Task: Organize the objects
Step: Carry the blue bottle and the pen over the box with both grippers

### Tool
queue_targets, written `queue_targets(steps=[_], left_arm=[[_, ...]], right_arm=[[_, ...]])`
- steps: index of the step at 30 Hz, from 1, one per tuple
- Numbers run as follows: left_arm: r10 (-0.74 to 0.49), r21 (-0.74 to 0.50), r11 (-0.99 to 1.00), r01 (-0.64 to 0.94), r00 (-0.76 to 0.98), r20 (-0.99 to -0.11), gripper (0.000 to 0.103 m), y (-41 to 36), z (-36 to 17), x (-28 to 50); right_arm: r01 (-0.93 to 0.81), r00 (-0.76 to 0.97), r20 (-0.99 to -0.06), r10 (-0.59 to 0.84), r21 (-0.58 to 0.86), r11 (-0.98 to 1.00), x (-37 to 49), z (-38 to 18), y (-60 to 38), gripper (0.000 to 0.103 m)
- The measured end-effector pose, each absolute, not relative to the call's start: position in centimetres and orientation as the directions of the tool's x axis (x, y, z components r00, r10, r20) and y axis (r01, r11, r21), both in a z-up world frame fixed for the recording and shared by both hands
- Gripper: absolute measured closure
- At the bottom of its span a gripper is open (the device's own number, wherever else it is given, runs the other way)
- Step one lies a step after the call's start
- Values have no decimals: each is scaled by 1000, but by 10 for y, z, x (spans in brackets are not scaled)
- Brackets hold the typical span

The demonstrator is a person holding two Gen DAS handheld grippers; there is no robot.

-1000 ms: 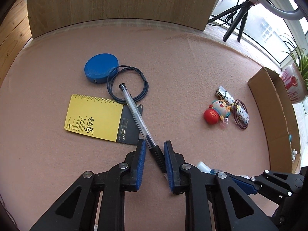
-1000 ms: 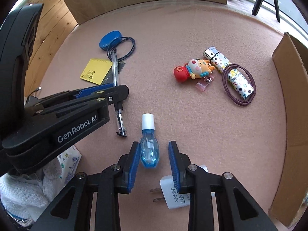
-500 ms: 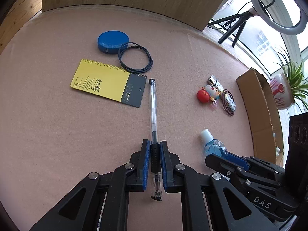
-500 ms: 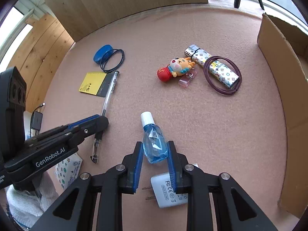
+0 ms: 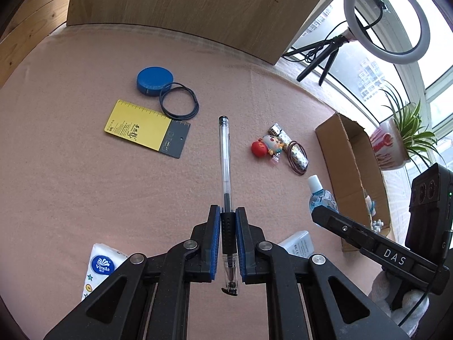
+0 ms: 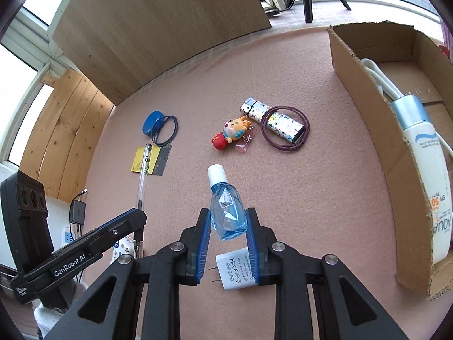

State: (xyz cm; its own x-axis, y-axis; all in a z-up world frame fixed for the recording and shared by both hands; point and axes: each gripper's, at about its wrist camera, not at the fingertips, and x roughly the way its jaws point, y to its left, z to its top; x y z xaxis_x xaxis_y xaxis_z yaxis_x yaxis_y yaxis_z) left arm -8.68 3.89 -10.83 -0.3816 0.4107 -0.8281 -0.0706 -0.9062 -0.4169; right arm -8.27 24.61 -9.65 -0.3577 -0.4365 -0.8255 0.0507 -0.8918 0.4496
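The left tool (image 5: 228, 221) pinches a clear-barrelled pen (image 5: 225, 170) by its black ribbed grip, tip toward the camera and capped end pointing far, lifted off the pink felt-covered table (image 5: 85, 184). The right tool (image 6: 228, 223) is clamped on a small faceted blue bottle (image 6: 226, 209) with a white cap, also held above the felt. Nearest, under the right tool, a white plug adapter (image 6: 236, 269) lies flat; at the near left edge sits a soft tissue pack (image 5: 99, 269). In the middle distance right of the pen lie a red-and-orange cartoon figure charm (image 5: 266, 146), a patterned lighter (image 6: 271, 121) and a thin purple band (image 6: 286, 130) looped around it, all close together. Farther left, a flat yellow-and-grey ruler card (image 5: 144, 129) lies touching a black cord loop (image 5: 178, 103), which overlaps a round blue tape measure (image 5: 154, 80). An open cardboard box (image 6: 365, 107) stands along the right edge, its rough-cut wall rising beside the bottle; inside lies a white sunscreen bottle (image 6: 424, 170). Bare felt spreads between the tools and the box. A wooden panel (image 5: 184, 8) closes the far side.
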Motion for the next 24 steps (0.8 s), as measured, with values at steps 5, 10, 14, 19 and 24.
queue_targets(steps=[5, 10, 14, 19, 24], left_arm=[[424, -414, -903, -117, -406, -809, 92, 66, -91, -86], [448, -413, -894, -177, -419, -790, 92, 99, -73, -86], [478, -421, -878, -227, -418, -772, 92, 137, -63, -89], [511, -423, -858, -291, -404, -759, 92, 185, -55, -94], [532, -419, -841, -342, -380, -757, 92, 230, -51, -99]], right_arm=[[25, -430, -812, -395, 427, -904, -67, -75, 277, 81], [-24, -490, -805, -334, 395, -918, -51, -60, 320, 81], [-80, -531, -797, -287, 384, -920, -38, -51, 359, 81], [-146, -565, -792, -232, 373, -916, -31, -44, 403, 81], [-185, -586, -790, -181, 348, -919, -29, -41, 432, 81]])
